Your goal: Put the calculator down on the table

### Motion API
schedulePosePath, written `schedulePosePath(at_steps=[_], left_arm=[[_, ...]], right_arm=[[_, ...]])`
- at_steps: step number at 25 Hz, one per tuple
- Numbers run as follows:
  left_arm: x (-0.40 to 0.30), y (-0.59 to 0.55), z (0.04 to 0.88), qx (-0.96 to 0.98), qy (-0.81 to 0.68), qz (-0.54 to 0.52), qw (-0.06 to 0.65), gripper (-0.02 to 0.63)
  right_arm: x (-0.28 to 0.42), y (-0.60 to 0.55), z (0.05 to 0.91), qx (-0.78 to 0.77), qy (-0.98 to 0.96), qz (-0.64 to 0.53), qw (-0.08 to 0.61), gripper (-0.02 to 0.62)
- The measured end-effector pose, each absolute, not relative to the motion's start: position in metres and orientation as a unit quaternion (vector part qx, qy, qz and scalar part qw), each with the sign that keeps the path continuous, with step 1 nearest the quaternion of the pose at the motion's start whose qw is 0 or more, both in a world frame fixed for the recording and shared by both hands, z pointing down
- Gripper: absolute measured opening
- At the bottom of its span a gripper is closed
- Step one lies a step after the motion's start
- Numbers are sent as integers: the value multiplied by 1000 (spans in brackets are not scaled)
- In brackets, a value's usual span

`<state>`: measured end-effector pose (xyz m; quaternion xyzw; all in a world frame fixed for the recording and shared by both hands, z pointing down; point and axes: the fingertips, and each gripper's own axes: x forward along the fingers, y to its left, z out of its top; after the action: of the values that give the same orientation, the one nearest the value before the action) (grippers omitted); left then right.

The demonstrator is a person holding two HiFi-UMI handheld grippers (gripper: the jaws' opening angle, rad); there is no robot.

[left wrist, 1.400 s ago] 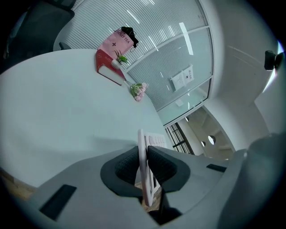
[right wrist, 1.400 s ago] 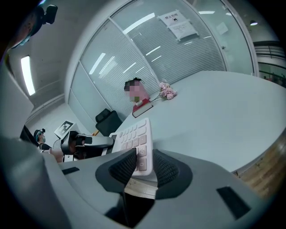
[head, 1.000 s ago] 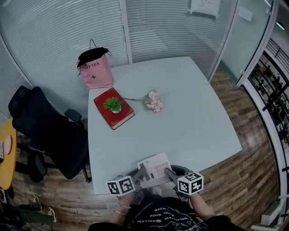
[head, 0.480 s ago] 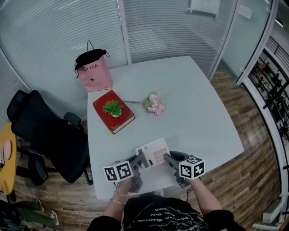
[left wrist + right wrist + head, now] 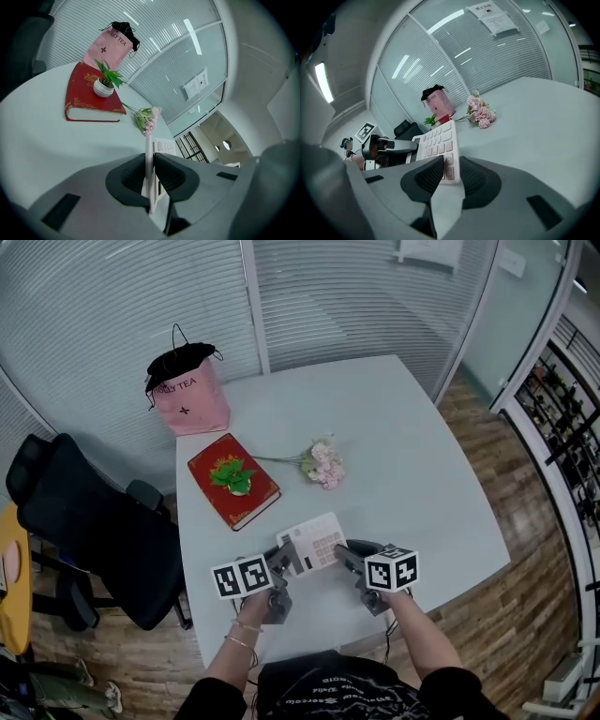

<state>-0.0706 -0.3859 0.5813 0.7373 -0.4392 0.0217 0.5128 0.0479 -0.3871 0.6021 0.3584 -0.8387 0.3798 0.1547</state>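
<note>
- Calculator (image 5: 312,545): a white slab with its key face up, held between the two grippers over the lower middle of the head view, above the near part of the pale table (image 5: 412,474).
- Its long axis runs roughly left to right across the head view, rising a little toward the right. The display end points to the frame's left, the key end to the right.
- Left gripper (image 5: 284,563): its dark pads are clamped on the calculator's left end. In the left gripper view the body shows edge-on as a thin white strip pinched between the jaws.
- Right gripper (image 5: 343,556): its jaws are closed on the opposite, right end. In the right gripper view the pads press on the lowest rows of keys, and the calculator stretches away from them toward the other gripper at the left of that frame.
- From that same view the calculator looks lifted clear of the tabletop, though I cannot see the gap itself.
- Red book (image 5: 233,481): lies flat on the table at the centre left of the head view, with a small potted plant (image 5: 230,474) standing on its cover.
- Pink flowers (image 5: 322,463): lie just right of the book, above the calculator in the frame and well apart from it.
- Pink bag (image 5: 187,395): stands upright at the table's far left corner, in the upper left.
- Black office chair (image 5: 80,521): stands beside the table at the left edge.
</note>
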Motion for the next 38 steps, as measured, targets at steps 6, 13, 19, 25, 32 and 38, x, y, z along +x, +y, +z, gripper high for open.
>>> schedulePosePath(at_steps=[6, 13, 19, 25, 32, 38], left_arm=[[-75, -420, 605, 721, -442, 32, 533, 67], [-76, -446, 633, 705, -433, 52, 559, 67], [-69, -459, 645, 695, -435, 68, 568, 67], [-69, -473, 655, 693, -435, 88, 568, 67], [-66, -479, 662, 684, -434, 85, 580, 71], [-66, -479, 661, 678, -453, 98, 570, 71]], right_arm=[[45, -417, 624, 372, -819, 405, 163, 118], [45, -441, 650, 383, -792, 445, 165, 115], [53, -454, 665, 402, -771, 468, 157, 115], [54, -464, 674, 421, -761, 460, 179, 115], [57, -471, 677, 426, -756, 455, 199, 117], [57, -469, 681, 427, -749, 462, 207, 120]])
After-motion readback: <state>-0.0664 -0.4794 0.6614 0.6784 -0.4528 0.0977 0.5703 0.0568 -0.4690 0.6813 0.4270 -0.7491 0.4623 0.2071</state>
